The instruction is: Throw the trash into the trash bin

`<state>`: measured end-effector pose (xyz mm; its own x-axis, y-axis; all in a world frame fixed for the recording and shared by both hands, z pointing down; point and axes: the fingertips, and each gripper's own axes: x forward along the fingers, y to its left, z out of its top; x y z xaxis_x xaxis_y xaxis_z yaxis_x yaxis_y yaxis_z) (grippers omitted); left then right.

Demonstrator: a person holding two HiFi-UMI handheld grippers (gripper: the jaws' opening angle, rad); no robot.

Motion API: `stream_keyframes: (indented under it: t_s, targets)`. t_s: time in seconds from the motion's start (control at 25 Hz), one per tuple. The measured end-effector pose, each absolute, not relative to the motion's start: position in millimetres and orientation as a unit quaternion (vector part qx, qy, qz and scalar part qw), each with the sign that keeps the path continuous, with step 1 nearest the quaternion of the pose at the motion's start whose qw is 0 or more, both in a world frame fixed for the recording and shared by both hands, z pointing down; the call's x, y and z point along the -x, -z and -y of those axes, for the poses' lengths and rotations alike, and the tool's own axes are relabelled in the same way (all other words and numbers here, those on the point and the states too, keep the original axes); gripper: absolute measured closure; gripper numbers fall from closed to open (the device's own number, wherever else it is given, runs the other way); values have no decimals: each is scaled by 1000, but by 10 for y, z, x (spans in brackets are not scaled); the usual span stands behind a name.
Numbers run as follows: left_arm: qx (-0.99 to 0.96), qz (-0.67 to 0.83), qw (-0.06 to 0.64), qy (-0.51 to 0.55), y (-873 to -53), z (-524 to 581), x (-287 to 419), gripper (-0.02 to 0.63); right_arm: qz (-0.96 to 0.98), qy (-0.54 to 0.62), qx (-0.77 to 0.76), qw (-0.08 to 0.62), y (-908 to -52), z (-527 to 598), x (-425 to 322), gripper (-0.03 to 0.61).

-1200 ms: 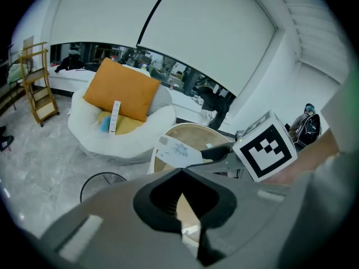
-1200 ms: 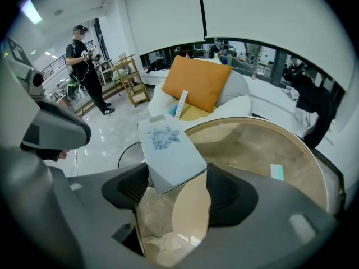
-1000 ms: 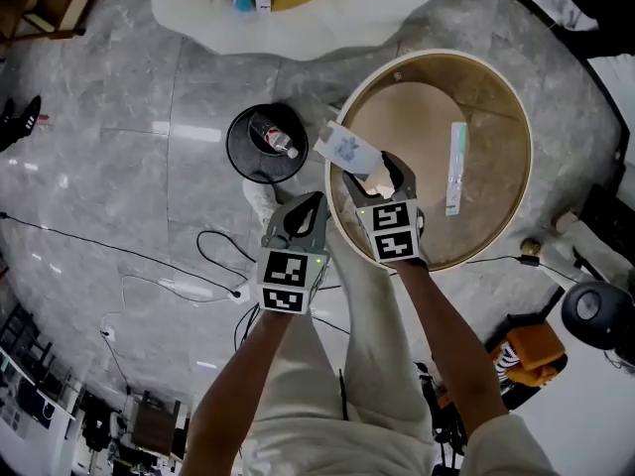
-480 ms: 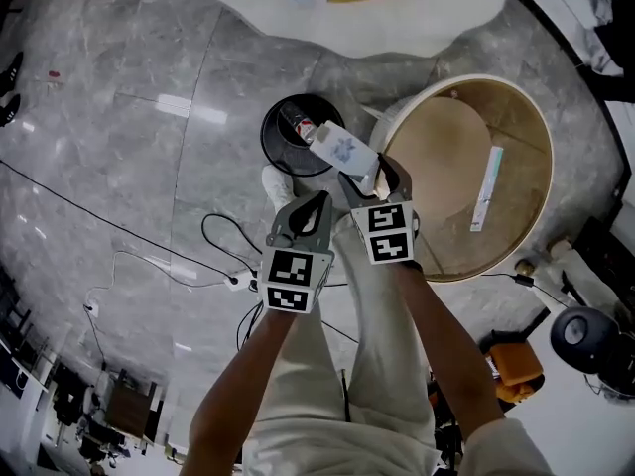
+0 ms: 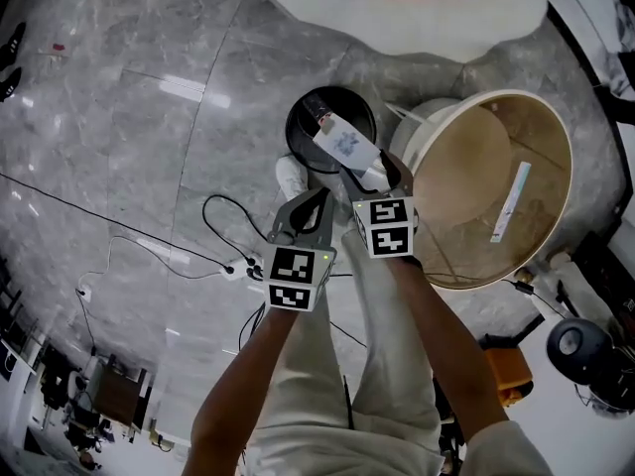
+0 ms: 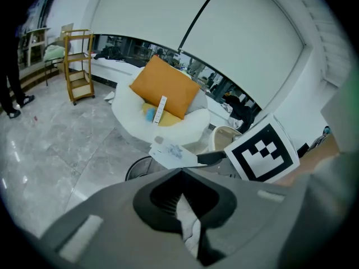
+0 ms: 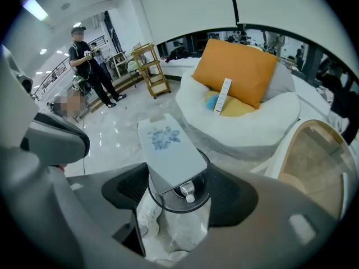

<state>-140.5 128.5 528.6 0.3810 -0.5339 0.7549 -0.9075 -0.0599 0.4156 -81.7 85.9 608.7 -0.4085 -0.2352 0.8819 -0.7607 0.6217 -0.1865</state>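
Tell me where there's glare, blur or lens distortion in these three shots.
Head view: lights glare as white streaks on the polished floor, and the rest is fairly sharp. Left gripper view: strong fisheye bend, dark corners, and the left gripper looks soft up close. Right gripper view: same fisheye bend and dark corners, with the packet crisp.

Left claw (image 6: 180, 172) fills the bottom, grey jaws closed tip to tip, with pale cloth showing through the oval gap behind them. Just past the tips, the right claw (image 6: 205, 158), marker cube up, pinches a white packet (image 6: 171, 153) with a blue print. It hangs above the black trash bin (image 6: 139, 168). Behind sits a white seat (image 6: 190, 129) with an orange cushion (image 6: 165, 87) and a slim white box (image 6: 161, 109). A wooden shelf (image 6: 78, 66) stands far left.
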Motion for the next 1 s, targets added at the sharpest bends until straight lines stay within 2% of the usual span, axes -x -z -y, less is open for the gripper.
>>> stream_keyframes:
  t_s: [1.0]
  targets:
    - [-677,516,469,-234,-6308,-1526,1643,614,757,-315,-299,489,-7360,-1203,942,230]
